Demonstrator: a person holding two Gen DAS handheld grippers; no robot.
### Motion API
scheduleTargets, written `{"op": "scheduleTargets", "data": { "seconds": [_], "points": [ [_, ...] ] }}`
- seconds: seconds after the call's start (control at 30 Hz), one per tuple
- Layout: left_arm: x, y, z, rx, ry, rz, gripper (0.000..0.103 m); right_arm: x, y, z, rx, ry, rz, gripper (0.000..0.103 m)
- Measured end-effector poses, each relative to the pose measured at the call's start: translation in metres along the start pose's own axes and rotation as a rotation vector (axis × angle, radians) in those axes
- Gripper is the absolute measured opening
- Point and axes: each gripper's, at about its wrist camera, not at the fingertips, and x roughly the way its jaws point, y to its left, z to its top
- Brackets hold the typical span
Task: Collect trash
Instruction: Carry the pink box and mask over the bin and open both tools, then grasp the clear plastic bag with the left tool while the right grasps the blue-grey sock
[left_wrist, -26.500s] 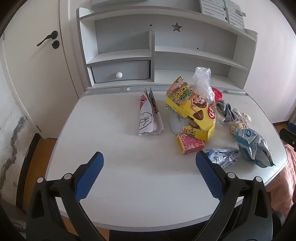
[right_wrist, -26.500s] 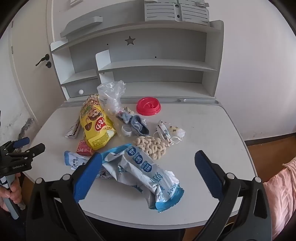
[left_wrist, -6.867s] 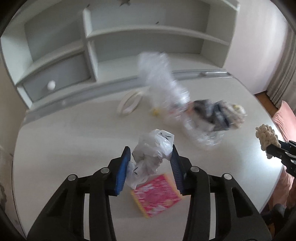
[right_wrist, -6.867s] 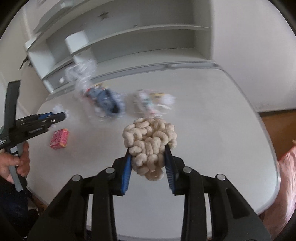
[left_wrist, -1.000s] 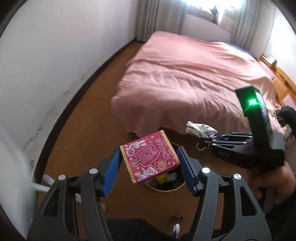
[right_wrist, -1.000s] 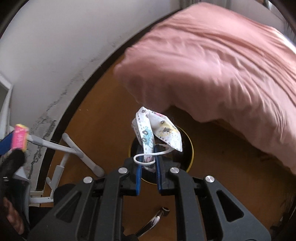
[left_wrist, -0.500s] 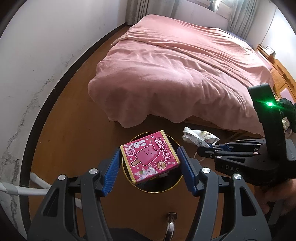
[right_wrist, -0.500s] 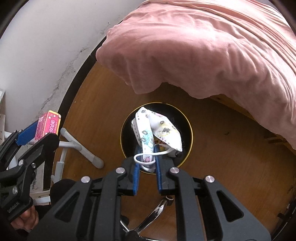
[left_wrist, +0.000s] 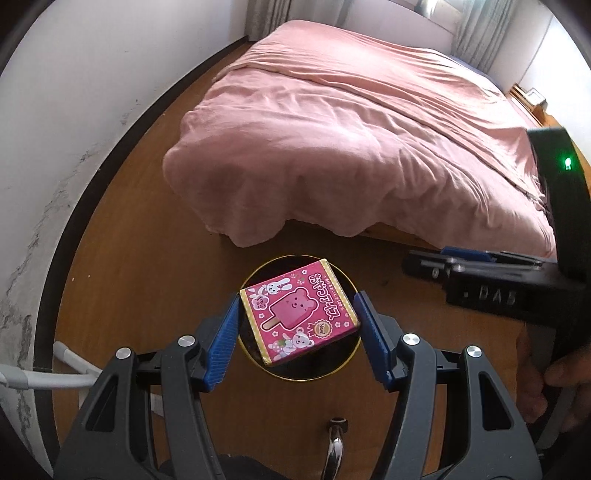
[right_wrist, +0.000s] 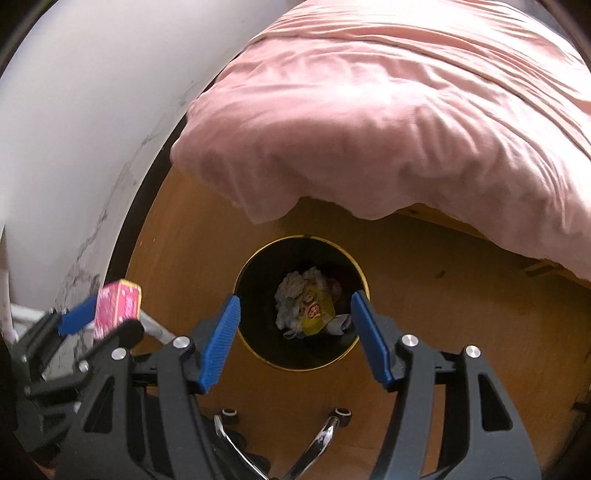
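My left gripper (left_wrist: 298, 334) is shut on a pink ice-cream box (left_wrist: 297, 311) and holds it right above a round black bin with a gold rim (left_wrist: 334, 373). In the right wrist view my right gripper (right_wrist: 294, 334) is open and empty above the same bin (right_wrist: 258, 354). The bin holds a yellow wrapper (right_wrist: 314, 308) and crumpled white trash (right_wrist: 291, 291). The pink box (right_wrist: 117, 306) and left gripper also show at the left of that view. The right gripper (left_wrist: 436, 264) shows at the right of the left wrist view.
A bed with a pink cover (left_wrist: 369, 140) stands just behind the bin on the wooden floor (left_wrist: 140, 251). A white wall (right_wrist: 74, 110) with a dark skirting runs on the left. Chair legs (right_wrist: 321, 439) sit below the bin, and a grey frame leg (left_wrist: 44, 380) lies at the left.
My right gripper has opened and the patterned face mask is gone from it. My left gripper has moved the pink box over the bin's mouth.
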Motion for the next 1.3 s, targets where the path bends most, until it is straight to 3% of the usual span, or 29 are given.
{"op": "scheduleTargets", "data": {
  "seconds": [0.07, 0.13, 0.17, 0.4, 0.6, 0.73, 0.9, 1.17, 1.3],
  "points": [
    [0.002, -0.005, 0.002, 0.011, 0.004, -0.009, 0.061, -0.005, -0.006, 0.002, 0.032, -0.021, -0.008, 0.061],
    [0.002, -0.009, 0.005, 0.015, 0.003, -0.015, 0.079, -0.009, -0.011, 0.002, 0.050, -0.036, -0.008, 0.062],
    [0.000, -0.011, 0.007, 0.017, -0.005, -0.013, 0.082, -0.010, -0.012, 0.003, 0.055, -0.042, -0.010, 0.064],
    [-0.032, -0.016, 0.007, 0.034, -0.043, 0.008, 0.085, -0.021, -0.004, 0.004, 0.029, -0.081, -0.010, 0.066],
    [-0.122, 0.002, -0.008, -0.031, -0.168, 0.077, 0.089, -0.063, 0.043, 0.000, -0.091, -0.190, -0.010, 0.066],
    [-0.197, 0.029, -0.025, -0.086, -0.254, 0.170, 0.092, -0.106, 0.119, -0.016, -0.250, -0.255, 0.117, 0.072],
    [-0.287, 0.100, -0.082, -0.265, -0.311, 0.328, 0.094, -0.135, 0.255, -0.057, -0.553, -0.208, 0.350, 0.072],
    [-0.403, 0.225, -0.244, -0.673, -0.314, 0.699, 0.094, -0.150, 0.464, -0.162, -0.979, -0.077, 0.612, 0.072],
    [-0.441, 0.262, -0.317, -0.884, -0.330, 0.736, 0.094, -0.146, 0.536, -0.212, -1.122, -0.006, 0.666, 0.072]
  ]
}}
